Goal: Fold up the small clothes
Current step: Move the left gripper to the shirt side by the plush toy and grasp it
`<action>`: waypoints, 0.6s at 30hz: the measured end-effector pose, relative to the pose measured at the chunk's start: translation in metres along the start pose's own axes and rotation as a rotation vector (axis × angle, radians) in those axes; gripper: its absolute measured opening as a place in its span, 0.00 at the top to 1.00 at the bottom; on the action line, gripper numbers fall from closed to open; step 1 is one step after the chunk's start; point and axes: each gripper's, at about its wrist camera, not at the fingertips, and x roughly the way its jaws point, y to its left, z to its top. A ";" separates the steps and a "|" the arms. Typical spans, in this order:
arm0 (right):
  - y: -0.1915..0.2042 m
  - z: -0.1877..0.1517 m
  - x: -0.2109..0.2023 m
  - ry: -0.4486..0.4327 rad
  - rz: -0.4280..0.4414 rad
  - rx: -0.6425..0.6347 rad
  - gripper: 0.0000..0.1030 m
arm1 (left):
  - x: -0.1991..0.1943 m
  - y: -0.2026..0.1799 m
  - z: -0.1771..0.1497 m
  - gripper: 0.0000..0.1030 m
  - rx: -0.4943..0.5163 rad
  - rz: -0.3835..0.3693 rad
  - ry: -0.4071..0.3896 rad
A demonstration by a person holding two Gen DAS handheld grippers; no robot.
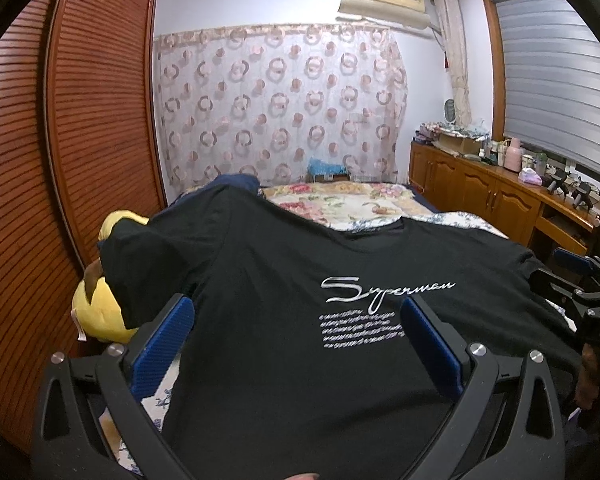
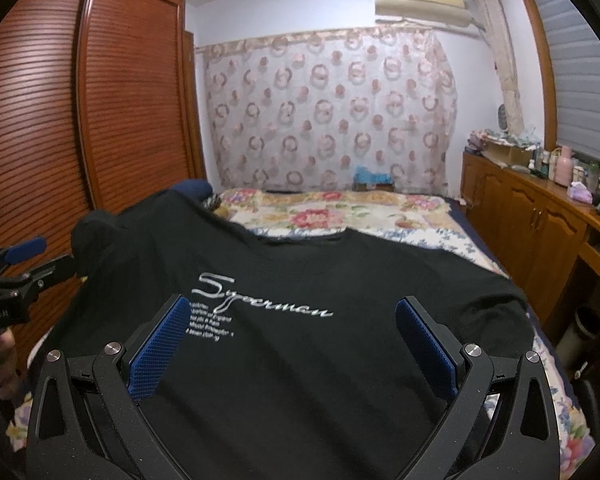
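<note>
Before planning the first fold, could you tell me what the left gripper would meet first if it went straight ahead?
Probably the black T-shirt spread on the bed; the open left gripper hangs over its white print, though depth is unclear.

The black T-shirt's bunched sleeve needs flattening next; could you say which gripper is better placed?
Probably left: the left gripper hangs open nearest the T-shirt's bunched sleeve; the right gripper faces its flatter side.

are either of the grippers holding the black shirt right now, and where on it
Nothing is held. The left gripper and right gripper both stand open above the black printed cotton t-shirt, which lies spread on the floral bedspread.
</note>
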 end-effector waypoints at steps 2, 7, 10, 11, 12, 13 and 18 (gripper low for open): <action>0.001 -0.001 0.005 0.015 0.010 -0.004 0.00 | 0.004 0.007 -0.003 0.00 -0.002 0.000 0.015; 0.006 -0.004 0.016 0.040 0.035 -0.024 0.00 | 0.016 0.023 -0.008 0.00 0.008 0.023 0.053; 0.010 -0.002 0.023 0.051 0.047 -0.042 0.00 | 0.023 0.036 -0.010 0.00 0.002 0.026 0.070; 0.012 -0.002 0.026 0.054 0.051 -0.049 0.00 | 0.025 0.040 -0.010 0.00 0.000 0.026 0.076; 0.013 -0.002 0.027 0.055 0.055 -0.053 0.00 | 0.027 0.045 -0.011 0.00 -0.002 0.026 0.082; 0.014 -0.001 0.029 0.057 0.062 -0.059 0.00 | 0.029 0.049 -0.012 0.00 -0.002 0.026 0.088; 0.021 0.003 0.038 0.069 0.092 -0.071 0.00 | 0.040 0.067 -0.011 0.00 0.004 0.017 0.122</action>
